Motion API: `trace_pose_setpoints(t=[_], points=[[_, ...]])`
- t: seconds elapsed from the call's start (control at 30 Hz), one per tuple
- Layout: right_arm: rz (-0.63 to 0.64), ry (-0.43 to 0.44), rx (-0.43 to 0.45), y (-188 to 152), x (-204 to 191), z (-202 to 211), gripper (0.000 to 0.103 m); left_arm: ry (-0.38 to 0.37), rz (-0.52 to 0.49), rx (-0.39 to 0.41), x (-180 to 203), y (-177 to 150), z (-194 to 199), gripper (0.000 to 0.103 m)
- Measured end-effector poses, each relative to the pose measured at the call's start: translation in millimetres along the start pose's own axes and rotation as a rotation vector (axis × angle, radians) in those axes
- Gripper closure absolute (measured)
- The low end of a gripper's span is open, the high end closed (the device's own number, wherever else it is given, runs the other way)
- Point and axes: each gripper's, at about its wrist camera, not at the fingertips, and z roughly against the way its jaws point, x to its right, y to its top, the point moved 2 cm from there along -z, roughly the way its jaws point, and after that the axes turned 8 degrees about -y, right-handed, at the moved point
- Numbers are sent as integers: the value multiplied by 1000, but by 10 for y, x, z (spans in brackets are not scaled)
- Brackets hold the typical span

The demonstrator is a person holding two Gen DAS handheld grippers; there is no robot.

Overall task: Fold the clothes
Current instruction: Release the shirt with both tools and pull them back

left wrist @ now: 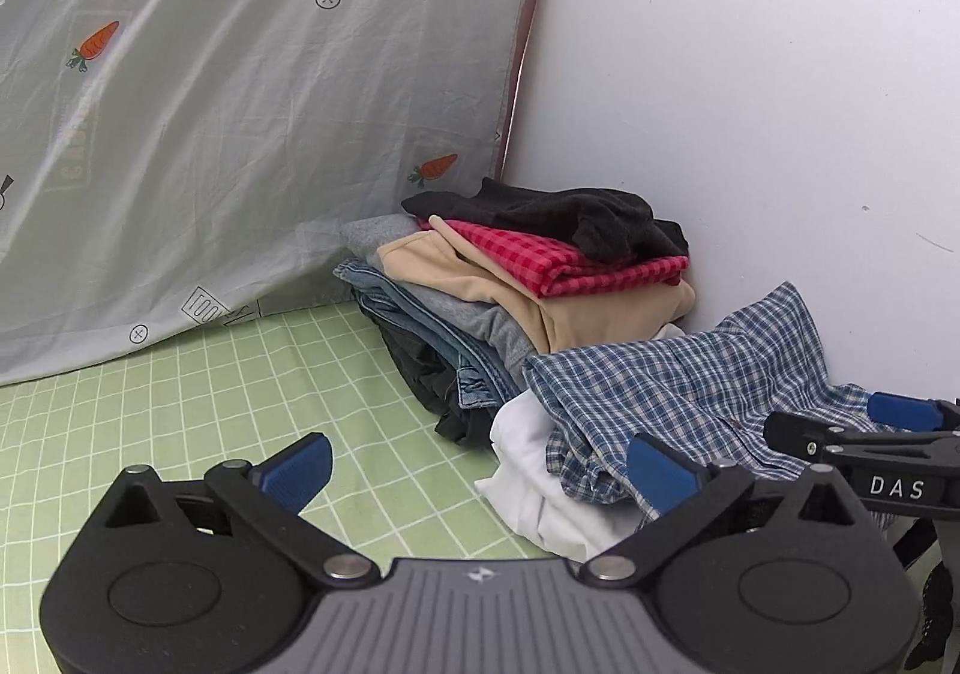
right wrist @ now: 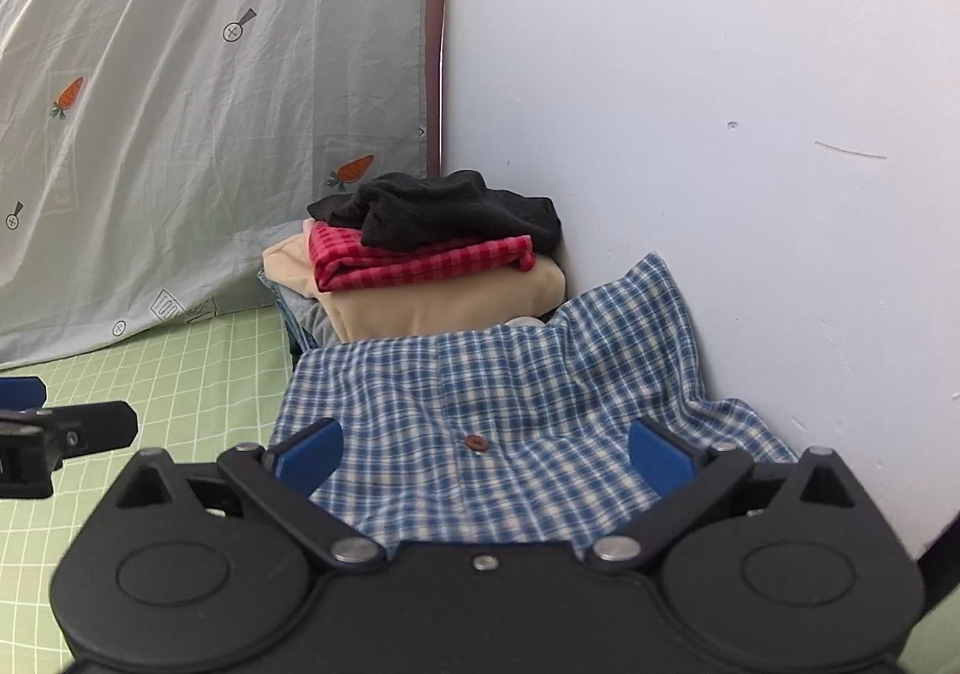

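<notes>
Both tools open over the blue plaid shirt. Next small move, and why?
Probably lower the right tool onto the blue plaid shirt and close on it. Both tools are open and hold nothing; the shirt lies crumpled against the wall, unfolded, beside the folded stack. The left tool sits at its left edge.

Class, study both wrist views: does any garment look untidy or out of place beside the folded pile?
Yes. The blue-and-white checked shirt lies crumpled and unfolded, one edge riding up the white wall, over a white garment. The black garment topping the folded stack is bunched, not flat. Both grippers are open.
</notes>
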Motion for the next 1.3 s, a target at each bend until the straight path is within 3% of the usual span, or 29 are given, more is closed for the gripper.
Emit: trace_pose_setpoints(t=[0.17,0.47,0.9,1.3], points=[[75,-66,35,-197,-344,495,0,-16,21,3,-104,-144,336,0],[-77,-59,-91,-711,-875,1194,0,12,-31,-53,-498,-521,1080,0],[-40,-116,-75,-1327,-1814,2426,0,-38,-44,-80,-1116,-1051,2255,0],[-86,-194,-103,-1746,-2130,3054,0,-90,-87,-114,-1326,-1475,2852,0]])
